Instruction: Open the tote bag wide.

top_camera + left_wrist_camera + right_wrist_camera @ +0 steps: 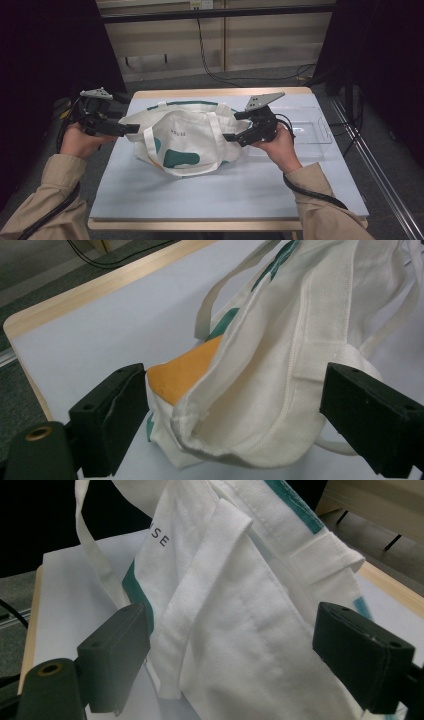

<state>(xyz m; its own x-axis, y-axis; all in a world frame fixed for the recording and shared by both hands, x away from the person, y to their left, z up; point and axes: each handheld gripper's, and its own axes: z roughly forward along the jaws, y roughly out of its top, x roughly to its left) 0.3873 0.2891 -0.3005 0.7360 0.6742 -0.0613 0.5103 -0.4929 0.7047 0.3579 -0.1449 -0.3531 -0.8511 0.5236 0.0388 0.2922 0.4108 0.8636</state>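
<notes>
clear tray (312, 131) lies just right of the bag (182, 137); white bag with teal patches, orange showing inside; left gripper (134, 128) and right gripper (229, 137) spread wide around its ends

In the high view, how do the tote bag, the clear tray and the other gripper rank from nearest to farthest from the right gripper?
1. Tote bag, directly at the right gripper, on its left.
2. Clear tray, just behind it, at the table's right edge.
3. Left gripper, across the bag.
</notes>
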